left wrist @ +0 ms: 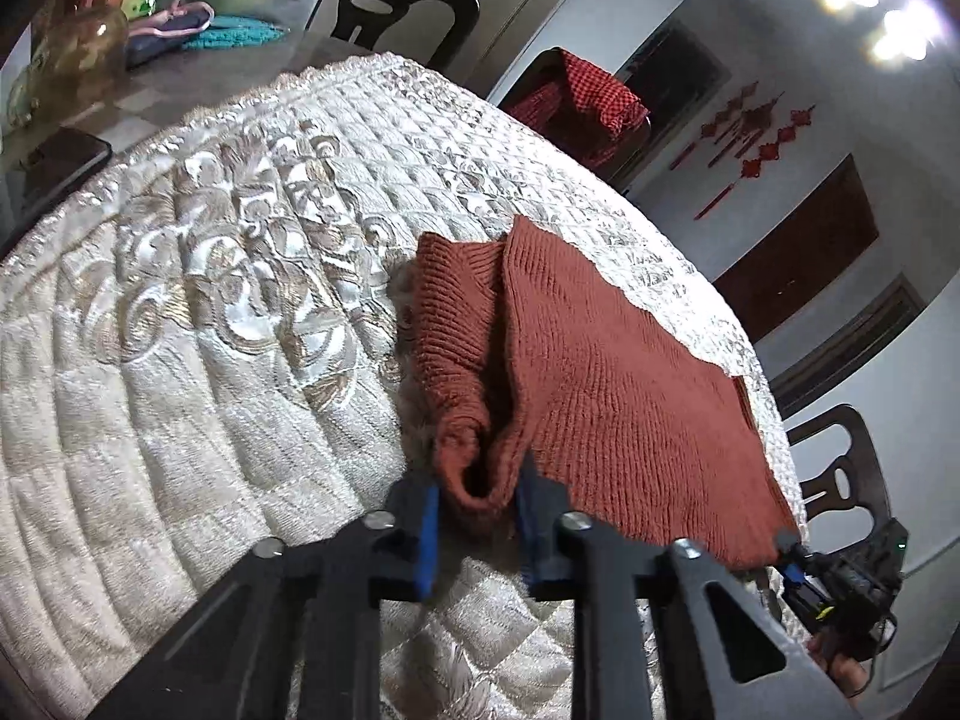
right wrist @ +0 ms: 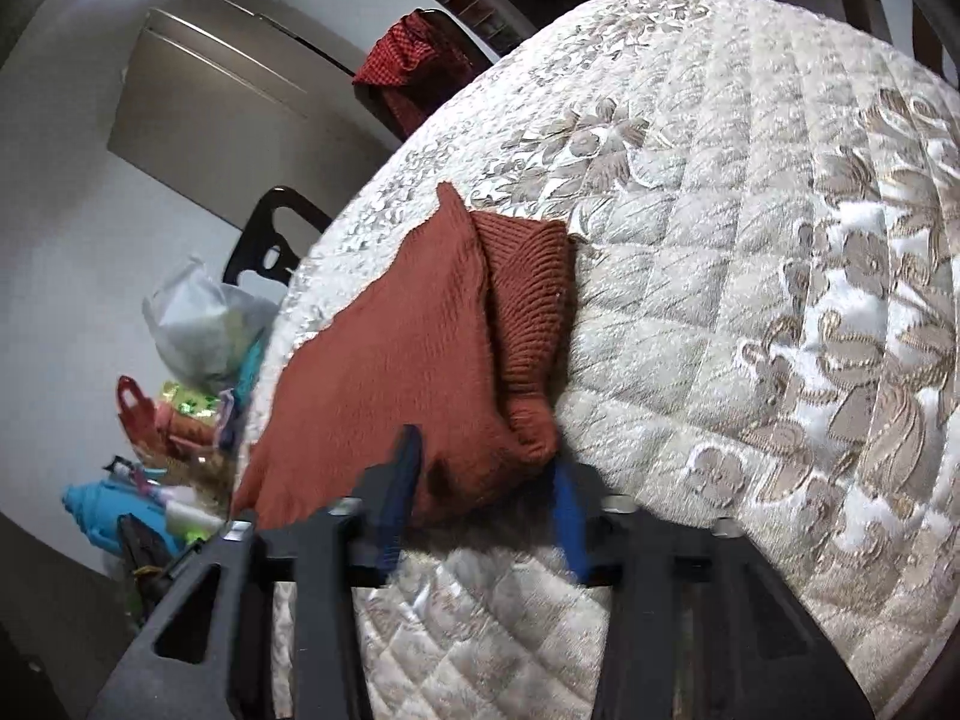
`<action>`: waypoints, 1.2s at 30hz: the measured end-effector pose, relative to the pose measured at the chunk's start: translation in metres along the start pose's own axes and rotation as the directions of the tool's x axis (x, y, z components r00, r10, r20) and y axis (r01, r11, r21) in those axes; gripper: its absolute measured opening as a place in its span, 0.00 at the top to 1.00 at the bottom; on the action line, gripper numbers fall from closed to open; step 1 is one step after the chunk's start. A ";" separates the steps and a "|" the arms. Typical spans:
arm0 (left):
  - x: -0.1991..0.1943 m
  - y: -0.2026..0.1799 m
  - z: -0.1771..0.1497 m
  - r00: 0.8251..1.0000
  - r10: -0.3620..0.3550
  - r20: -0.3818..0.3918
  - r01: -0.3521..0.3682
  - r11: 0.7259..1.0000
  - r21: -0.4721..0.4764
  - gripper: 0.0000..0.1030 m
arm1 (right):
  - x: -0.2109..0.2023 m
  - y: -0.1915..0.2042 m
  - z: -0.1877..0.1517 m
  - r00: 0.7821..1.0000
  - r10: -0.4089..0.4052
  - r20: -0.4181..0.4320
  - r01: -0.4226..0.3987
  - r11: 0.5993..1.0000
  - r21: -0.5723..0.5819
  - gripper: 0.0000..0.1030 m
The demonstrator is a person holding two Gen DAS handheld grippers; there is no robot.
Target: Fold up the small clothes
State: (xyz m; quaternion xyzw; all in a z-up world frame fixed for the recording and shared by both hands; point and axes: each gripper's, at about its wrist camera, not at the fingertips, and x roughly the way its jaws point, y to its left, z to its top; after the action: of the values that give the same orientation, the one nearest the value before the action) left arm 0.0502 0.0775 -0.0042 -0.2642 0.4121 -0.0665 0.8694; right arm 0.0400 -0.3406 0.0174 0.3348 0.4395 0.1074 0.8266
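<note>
A rust-red knitted sweater [left wrist: 612, 384] lies on a cream quilted, embroidered cloth [left wrist: 198, 312]. One sleeve is folded over its body. My left gripper [left wrist: 477, 498] has its blue-padded jaws around a corner of the sweater, with the knit bunched between them. My right gripper [right wrist: 486, 492] likewise has a corner of the sweater [right wrist: 396, 372] between its jaws. The right gripper also shows in the left wrist view [left wrist: 798, 564], at the sweater's far corner.
Dark wooden chairs [left wrist: 396, 6] stand around the table, one draped with a red checked cloth [left wrist: 594, 96]. A glass jar [left wrist: 84, 54], a dark phone [left wrist: 60, 168], folded cloths and a plastic bag [right wrist: 198, 318] sit at the table's uncovered end.
</note>
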 end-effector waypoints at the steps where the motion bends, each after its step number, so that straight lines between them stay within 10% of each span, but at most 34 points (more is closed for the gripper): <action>1: -0.001 -0.002 0.000 1.000 0.005 0.004 -0.005 1.000 0.011 0.83 | 0.002 0.000 0.001 1.000 0.003 -0.001 -0.003 1.000 0.004 0.84; 26: -0.059 0.007 -0.065 0.997 -0.046 -0.057 0.054 0.988 0.144 0.84 | -0.056 -0.013 -0.051 0.998 -0.031 -0.056 0.027 0.997 -0.076 0.85; 36: -0.094 -0.010 -0.043 0.996 0.015 0.089 -0.036 0.969 0.243 0.73 | -0.087 0.031 -0.043 0.990 -0.095 0.102 0.120 0.955 -0.273 0.80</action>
State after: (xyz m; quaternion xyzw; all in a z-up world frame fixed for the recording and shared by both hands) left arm -0.0425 0.0830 0.0419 -0.1522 0.3662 -0.0940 0.9132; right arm -0.0424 -0.3383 0.0778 0.1952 0.4011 0.1082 0.8884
